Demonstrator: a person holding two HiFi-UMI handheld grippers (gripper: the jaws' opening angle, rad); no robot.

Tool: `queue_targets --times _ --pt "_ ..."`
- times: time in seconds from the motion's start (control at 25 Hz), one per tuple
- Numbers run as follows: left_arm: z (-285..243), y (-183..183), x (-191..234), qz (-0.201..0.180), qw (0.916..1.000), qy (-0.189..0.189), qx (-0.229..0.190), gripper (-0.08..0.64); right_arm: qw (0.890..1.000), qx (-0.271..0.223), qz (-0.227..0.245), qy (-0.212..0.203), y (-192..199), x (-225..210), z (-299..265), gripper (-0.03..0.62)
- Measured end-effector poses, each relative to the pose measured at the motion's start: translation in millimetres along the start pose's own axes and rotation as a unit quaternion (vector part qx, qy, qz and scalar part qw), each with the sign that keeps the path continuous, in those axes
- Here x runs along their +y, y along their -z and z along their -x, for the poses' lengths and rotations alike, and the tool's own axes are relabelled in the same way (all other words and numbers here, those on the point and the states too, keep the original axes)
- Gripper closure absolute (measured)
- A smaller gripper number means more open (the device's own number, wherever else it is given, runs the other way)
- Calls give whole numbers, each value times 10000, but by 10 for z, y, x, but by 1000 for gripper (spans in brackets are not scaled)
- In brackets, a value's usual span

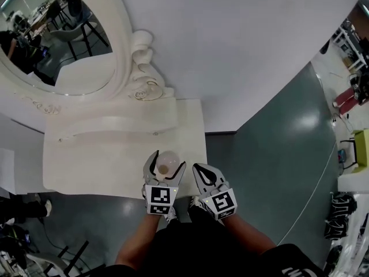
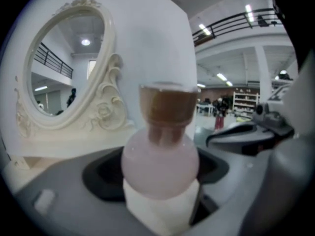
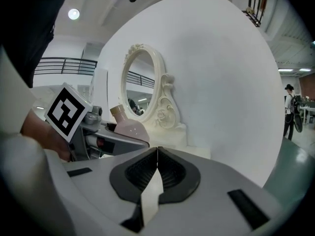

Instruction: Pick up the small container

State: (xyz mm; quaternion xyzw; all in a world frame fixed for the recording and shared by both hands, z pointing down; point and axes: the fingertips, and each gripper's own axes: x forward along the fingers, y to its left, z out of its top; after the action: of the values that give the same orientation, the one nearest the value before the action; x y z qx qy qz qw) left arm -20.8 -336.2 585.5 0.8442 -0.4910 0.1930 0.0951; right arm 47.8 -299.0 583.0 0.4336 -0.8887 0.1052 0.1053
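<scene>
Cream-framed mirror [image 1: 55, 36] stands on the white worktop [image 1: 98, 166]. Right of the mirror, nearer the person, the left gripper [image 1: 166, 165] is clamped around the pink small container [image 2: 160, 163]. Farther right, the right gripper [image 3: 157, 154] has its jaws pressed together, empty.

Mirror [image 1: 57, 45] cut by the head view's edge; small container [image 2: 160, 156] blurred, base hidden between jaws
</scene>
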Motion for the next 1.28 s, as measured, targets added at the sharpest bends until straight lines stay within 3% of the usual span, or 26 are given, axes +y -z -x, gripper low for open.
queue_targets --times 0.36,0.68,0.92,1.28 --pt "523 -670 200 -135 9972 -145 -725 156 9970 -742 202 29 -671 148 29 586" --pt "846 -1019 271 -361 9926 -78 -1155 156 9865 -1590 369 -160 -1280 312 142 584" --pt "1048 -1110 287 -443 9907 -41 -1287 156 9818 -1767 698 4 -1551 408 219 586" --pt "1248 -1247 236 -572 9863 -10 -1545 156 9770 -1978 762 213 -1748 388 322 586"
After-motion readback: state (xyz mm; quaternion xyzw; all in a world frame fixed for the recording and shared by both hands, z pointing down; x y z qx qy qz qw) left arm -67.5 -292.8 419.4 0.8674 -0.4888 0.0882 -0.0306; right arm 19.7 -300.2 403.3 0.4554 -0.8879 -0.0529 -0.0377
